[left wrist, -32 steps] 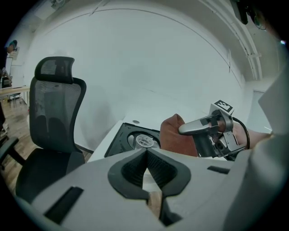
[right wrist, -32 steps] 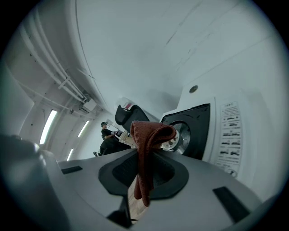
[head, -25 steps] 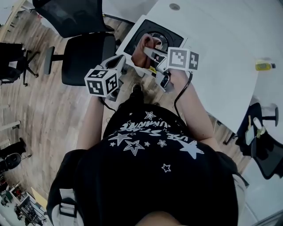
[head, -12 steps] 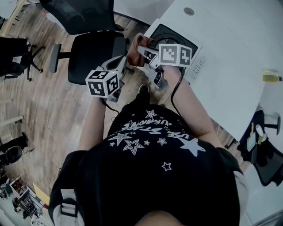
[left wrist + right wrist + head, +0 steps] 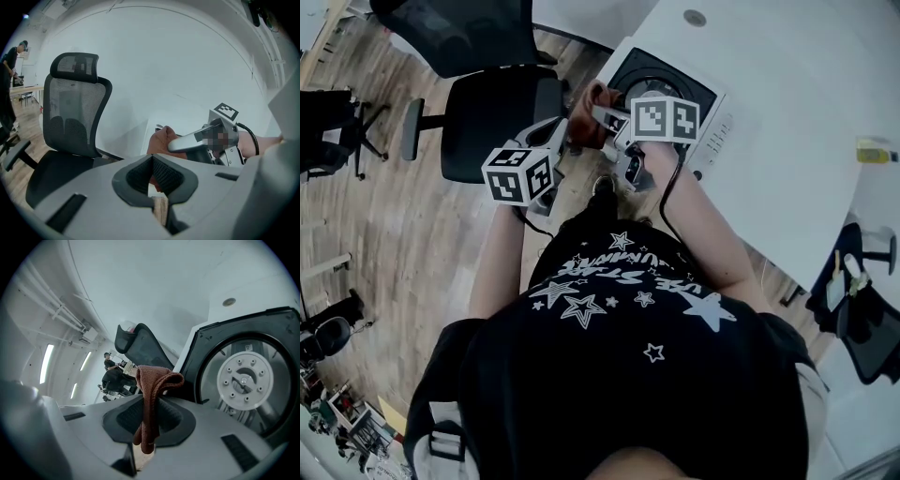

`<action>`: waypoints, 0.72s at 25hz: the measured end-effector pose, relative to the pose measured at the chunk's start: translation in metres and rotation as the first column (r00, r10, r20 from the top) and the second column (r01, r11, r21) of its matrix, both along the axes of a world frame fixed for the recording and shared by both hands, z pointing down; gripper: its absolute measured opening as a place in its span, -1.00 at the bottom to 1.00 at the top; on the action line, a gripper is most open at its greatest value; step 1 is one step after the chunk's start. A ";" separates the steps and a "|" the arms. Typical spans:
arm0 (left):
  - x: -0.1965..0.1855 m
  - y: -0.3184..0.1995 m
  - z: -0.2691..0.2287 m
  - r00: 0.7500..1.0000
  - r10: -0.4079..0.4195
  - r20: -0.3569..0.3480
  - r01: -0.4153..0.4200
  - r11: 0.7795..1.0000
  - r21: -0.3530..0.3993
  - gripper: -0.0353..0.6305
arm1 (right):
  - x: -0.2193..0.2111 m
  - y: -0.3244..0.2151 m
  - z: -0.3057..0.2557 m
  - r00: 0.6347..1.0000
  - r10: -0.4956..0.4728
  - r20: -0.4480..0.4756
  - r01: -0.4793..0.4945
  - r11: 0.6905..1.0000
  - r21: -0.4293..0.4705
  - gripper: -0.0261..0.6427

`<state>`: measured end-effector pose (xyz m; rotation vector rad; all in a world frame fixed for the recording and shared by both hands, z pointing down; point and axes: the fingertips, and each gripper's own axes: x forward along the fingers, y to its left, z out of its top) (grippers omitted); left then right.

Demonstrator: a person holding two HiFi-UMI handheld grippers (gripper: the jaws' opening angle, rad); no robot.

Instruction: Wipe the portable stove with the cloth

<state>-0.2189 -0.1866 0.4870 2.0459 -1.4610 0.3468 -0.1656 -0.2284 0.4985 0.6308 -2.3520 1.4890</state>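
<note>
The portable stove (image 5: 710, 122), white with a black top and a round burner (image 5: 243, 377), sits at the near corner of the white table. My right gripper (image 5: 598, 112) hangs beside the stove's left edge, shut on a folded brown cloth (image 5: 584, 111). In the right gripper view the cloth (image 5: 152, 390) loops up out of the closed jaws, with the stove (image 5: 206, 352) just to the right. My left gripper (image 5: 555, 133) is lower left of the cloth, jaws shut with nothing in them. In the left gripper view the cloth (image 5: 161, 139) and the right gripper's fingers (image 5: 187, 141) lie just ahead.
A black office chair (image 5: 487, 103) stands on the wooden floor left of the table, and shows large in the left gripper view (image 5: 70, 117). The white table (image 5: 787, 84) spreads to the right with a yellow bottle (image 5: 874, 150) at its far edge. Another dark chair (image 5: 872, 328) is at lower right.
My right gripper has carried the cloth from over the stove's top to beside its left edge. The left gripper has kept its place below it.
</note>
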 end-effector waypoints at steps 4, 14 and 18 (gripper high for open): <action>0.014 0.002 0.000 1.000 0.023 0.006 -0.023 1.000 0.003 -0.87 | 0.022 0.007 0.001 1.000 0.018 -0.013 -0.017 1.000 0.003 -0.76; 0.062 0.014 -0.005 0.996 0.091 0.016 -0.091 0.996 0.018 -0.87 | 0.088 0.026 0.006 0.997 0.071 -0.044 -0.070 0.997 0.015 -0.76; 0.085 0.019 -0.005 0.993 0.115 0.017 -0.115 0.993 0.022 -0.87 | 0.116 0.035 0.007 0.994 0.095 -0.048 -0.094 0.995 0.016 -0.76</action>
